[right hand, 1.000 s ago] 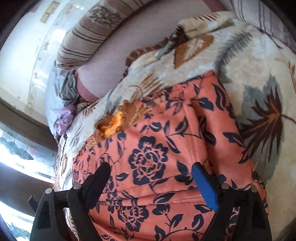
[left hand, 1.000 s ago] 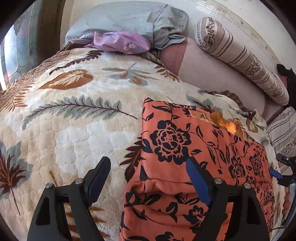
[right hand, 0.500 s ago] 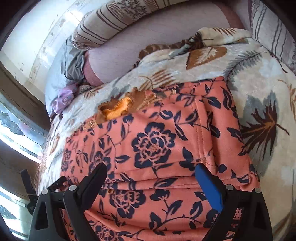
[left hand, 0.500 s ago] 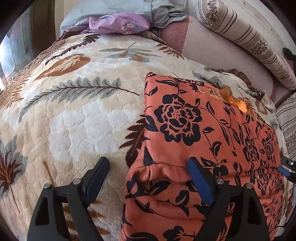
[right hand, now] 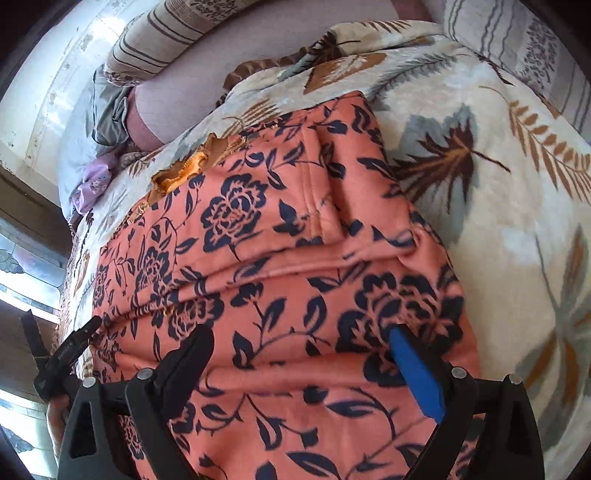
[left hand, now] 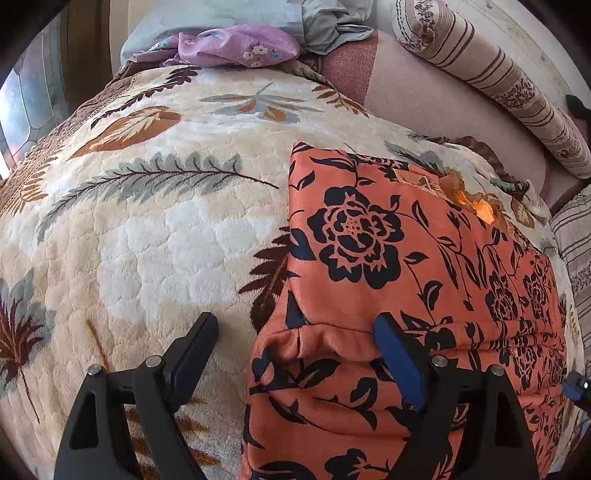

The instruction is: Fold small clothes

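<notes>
An orange garment [left hand: 424, 266] printed with dark flowers is found lying on a leaf-patterned blanket [left hand: 147, 229] spread over the bed. In the left wrist view its long axis is seen to run from the near edge, beneath the cameras, away toward the far right, where a bright orange trimmed opening [left hand: 476, 206] points at the striped bolster [left hand: 498, 85]. A raised fold or seam is noted crossing the cloth just ahead of both pairs of tongs. The near left corner of the garment sits between the fingers of the left tongs [left hand: 295, 354], which are spread wide, with one finger over the blanket and the other over the cloth; nothing is clamped. The right tongs [right hand: 303, 362] are likewise spread wide above the near part of the garment, with no cloth pinched. Beyond the blanket, a lilac flowered cloth [left hand: 236, 50] and a grey sheet [left hand: 325, 22] are recorded bunched together at the far end of the bed
</notes>
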Demonstrator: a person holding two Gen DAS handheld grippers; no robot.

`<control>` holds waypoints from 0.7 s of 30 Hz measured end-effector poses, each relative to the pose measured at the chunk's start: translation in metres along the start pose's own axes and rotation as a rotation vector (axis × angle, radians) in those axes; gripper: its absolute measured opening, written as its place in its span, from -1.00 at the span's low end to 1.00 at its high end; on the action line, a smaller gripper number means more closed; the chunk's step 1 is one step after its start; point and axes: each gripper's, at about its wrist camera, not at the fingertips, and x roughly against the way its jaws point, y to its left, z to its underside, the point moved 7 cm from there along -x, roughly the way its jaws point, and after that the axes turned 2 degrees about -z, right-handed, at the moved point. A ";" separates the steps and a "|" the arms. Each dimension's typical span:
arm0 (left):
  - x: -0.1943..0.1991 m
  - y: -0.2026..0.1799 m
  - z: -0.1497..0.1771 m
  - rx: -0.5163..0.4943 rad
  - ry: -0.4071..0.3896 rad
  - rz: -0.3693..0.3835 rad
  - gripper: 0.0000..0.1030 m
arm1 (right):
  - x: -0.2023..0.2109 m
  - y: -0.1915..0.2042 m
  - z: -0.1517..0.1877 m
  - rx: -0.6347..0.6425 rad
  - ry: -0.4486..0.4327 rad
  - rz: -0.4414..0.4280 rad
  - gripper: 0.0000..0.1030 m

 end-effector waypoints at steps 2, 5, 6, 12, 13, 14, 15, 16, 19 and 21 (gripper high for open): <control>0.000 -0.001 0.001 -0.005 -0.007 -0.006 0.69 | 0.018 -0.006 0.014 -0.013 -0.005 -0.010 0.89; 0.000 -0.002 0.004 -0.017 -0.018 -0.009 0.73 | 0.047 -0.021 0.041 -0.032 -0.004 -0.015 0.89; 0.000 -0.002 0.006 -0.022 -0.020 -0.010 0.74 | 0.054 -0.027 0.051 -0.041 0.004 -0.015 0.89; 0.015 -0.003 0.027 -0.078 -0.038 -0.018 0.77 | 0.070 -0.083 0.110 -0.114 0.108 -0.011 0.89; 0.023 -0.002 0.035 -0.076 -0.034 0.006 0.77 | 0.077 -0.087 0.112 -0.138 0.101 -0.019 0.89; 0.032 0.000 0.043 -0.072 -0.027 0.030 0.77 | 0.085 -0.091 0.114 -0.160 0.088 -0.041 0.89; 0.042 0.001 0.051 -0.076 -0.019 0.057 0.77 | 0.093 -0.092 0.115 -0.164 0.063 -0.078 0.89; 0.054 0.004 0.061 -0.075 -0.011 0.082 0.77 | 0.100 -0.094 0.114 -0.157 0.040 -0.103 0.89; 0.091 0.019 0.096 -0.036 0.012 0.117 0.77 | 0.108 -0.107 0.117 -0.172 0.025 -0.139 0.89; 0.108 0.027 0.123 -0.027 0.057 0.140 0.77 | 0.103 -0.116 0.123 -0.233 0.068 -0.225 0.89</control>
